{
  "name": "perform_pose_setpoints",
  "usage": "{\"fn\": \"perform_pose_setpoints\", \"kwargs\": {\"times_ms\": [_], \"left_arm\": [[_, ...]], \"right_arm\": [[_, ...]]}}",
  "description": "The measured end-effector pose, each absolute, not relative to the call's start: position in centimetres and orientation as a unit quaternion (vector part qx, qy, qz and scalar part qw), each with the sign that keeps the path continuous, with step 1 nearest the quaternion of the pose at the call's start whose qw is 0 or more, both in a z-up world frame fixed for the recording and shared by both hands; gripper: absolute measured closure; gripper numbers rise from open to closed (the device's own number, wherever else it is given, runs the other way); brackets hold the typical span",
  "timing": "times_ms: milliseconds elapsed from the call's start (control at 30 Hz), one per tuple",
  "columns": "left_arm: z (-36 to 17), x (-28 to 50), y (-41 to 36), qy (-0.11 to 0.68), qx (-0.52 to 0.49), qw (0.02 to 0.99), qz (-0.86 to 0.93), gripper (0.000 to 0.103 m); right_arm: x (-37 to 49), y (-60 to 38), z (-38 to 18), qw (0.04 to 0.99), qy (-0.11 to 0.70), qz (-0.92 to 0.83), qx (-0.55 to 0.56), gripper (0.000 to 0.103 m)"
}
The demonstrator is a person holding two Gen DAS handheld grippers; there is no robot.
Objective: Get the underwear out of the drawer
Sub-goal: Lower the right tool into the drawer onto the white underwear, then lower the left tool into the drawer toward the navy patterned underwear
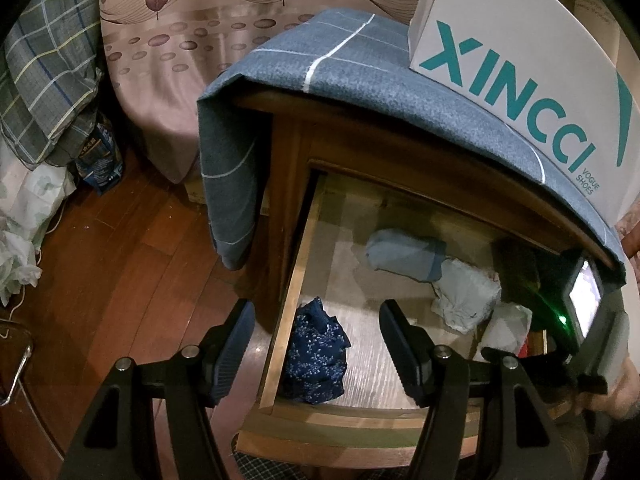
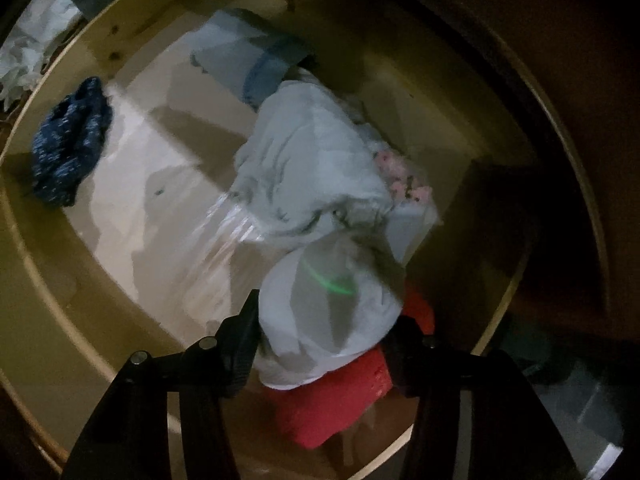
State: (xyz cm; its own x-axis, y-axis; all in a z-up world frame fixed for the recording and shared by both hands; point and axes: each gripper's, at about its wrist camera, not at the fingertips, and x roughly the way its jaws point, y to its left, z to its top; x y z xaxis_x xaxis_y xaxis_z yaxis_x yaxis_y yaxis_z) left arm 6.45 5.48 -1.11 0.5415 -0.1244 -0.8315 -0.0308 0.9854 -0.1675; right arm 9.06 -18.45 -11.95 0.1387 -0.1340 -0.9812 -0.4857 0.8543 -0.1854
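Right claw [image 2: 320, 344], inside the drawer [image 2: 48, 264], straddles white underwear [image 2: 320, 320] over a red garment [image 2: 332, 400]; grip unclear. Left claw [image 1: 316, 344] hovers spread above the drawer.

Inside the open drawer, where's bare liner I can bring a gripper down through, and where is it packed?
Bare liner lies mid-drawer, between the dark blue floral garment by the left wall and the pale green garment to the right. The right side is crowded: white and red garments, with the right gripper there.

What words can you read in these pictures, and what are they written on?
"XINCCI" in big teal letters on the white shoe box on top of the cabinet.
"VOGUE SHOES" in small teal letters on the same box.
The blue packet on the floor has print too small to read.
The right wrist view shows no words.
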Motion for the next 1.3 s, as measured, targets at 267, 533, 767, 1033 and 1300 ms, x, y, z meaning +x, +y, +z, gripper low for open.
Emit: {"fn": "perform_pose_setpoints", "kwargs": {"times_ms": [267,533,767,1033,1300], "left_arm": [[-1.2,6.6,5.6,0.484,-0.082,0.871,-0.026,0.036],[-2.0,7.0,5.1,0.508,-0.077,0.857,-0.039,0.036],[-3.2,8.2,3.9,0.558,-0.057,0.825,-0.072,0.036],[-5.2,10.0,0.7,0.61,0.033,0.787,-0.089,0.036],[-8.4,11.8,0.2,0.676,0.044,0.731,-0.082,0.036]], "right_arm": [[7.1,-18.7,-8.5,0.744,0.63,0.128,-0.181,0.053],[6.1,-21.4,-6.2,0.785,0.613,0.078,-0.043,0.053],[4.7,-22.6,-5.3,0.806,0.587,0.07,0.02,0.053],[4.6,-22.7,-5.0,0.803,0.592,0.073,0.021,0.053],[4.7,-23.0,-5.2,0.798,0.597,0.076,0.03,0.053]]}}
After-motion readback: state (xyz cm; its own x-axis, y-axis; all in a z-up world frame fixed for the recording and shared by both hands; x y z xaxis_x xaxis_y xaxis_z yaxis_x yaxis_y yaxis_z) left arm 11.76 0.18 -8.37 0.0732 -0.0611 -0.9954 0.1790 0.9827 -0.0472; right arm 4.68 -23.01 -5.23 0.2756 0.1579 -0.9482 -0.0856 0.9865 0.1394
